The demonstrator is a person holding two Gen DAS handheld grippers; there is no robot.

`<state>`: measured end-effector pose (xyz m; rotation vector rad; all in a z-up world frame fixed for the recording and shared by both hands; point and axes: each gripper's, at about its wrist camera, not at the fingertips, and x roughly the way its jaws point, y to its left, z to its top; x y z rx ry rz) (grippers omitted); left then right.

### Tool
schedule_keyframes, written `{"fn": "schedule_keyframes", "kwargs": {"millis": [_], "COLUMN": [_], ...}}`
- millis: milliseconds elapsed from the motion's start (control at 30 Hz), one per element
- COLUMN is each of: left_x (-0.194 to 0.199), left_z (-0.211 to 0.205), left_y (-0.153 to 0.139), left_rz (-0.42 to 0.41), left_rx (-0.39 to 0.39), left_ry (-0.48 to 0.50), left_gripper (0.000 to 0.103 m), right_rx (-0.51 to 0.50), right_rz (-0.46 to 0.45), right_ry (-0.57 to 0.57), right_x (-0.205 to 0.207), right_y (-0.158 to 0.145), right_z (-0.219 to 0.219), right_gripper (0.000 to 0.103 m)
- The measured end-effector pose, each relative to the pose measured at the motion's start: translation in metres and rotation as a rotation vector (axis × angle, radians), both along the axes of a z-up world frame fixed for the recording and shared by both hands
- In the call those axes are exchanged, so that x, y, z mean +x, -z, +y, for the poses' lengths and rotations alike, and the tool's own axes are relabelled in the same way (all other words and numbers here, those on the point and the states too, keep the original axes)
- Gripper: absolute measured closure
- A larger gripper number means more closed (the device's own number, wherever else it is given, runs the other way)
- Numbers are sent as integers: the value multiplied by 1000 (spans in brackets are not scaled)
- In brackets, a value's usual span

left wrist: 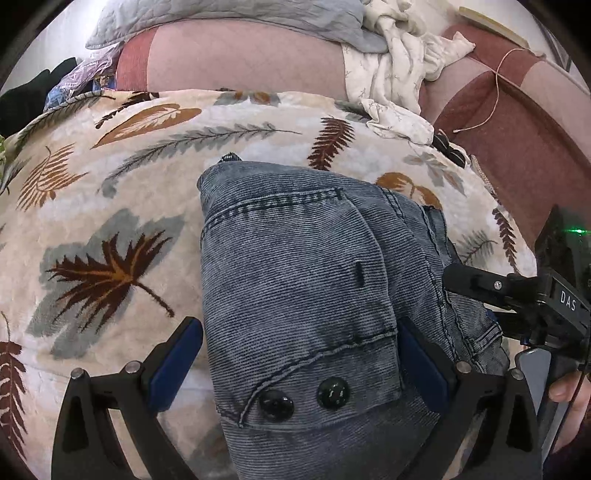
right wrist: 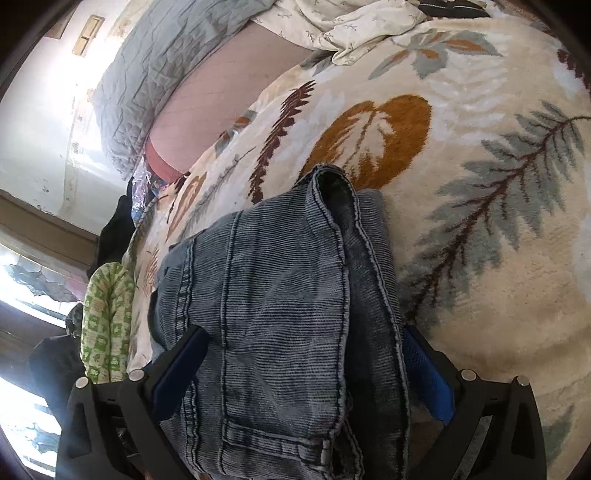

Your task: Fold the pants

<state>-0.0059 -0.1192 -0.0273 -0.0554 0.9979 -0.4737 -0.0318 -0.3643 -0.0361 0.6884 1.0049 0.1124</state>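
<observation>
The pants (left wrist: 295, 280) are blue-grey corduroy jeans, folded into a thick bundle on a leaf-patterned blanket (left wrist: 110, 206). Two black buttons (left wrist: 303, 400) show on the waistband near my left gripper (left wrist: 299, 363). Its jaws stand wide open, one blue pad on each side of the bundle. My right gripper (left wrist: 465, 280) shows at the bundle's right edge in the left wrist view. In the right wrist view the pants (right wrist: 280, 314) lie between the wide-open pads of my right gripper (right wrist: 306, 373), with hems and seams stacked on top.
A grey quilted cover (left wrist: 221, 18) and a crumpled white floral cloth (left wrist: 399, 74) lie at the far end on a pink sheet (left wrist: 240, 59). A green patterned cloth (right wrist: 107, 325) and dark clothes hang at the bed's left edge. A thin cord (left wrist: 495, 92) lies at right.
</observation>
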Motion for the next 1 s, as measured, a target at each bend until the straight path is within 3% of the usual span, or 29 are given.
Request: {"fn": "schedule_keyframes", "kwargs": {"millis": [233,367,1000], "left_x": [-2,-6,-19], "left_z": [0,-7,-20], "left_y": [-1,-3,-13], "left_rz": [-14,-46,-180], "left_rx": [5,58,177], "left_ry": [-4,-10,4], "left_gripper": [1,1,5], "right_rx": [-6,-14,-52], "right_rz": [1,1,2], "right_ry": [-21,-25,-13], "right_x": [4,4,4], "right_y": [0,1,1], "right_z": [8,9,14], "right_gripper": [0,0,5]}}
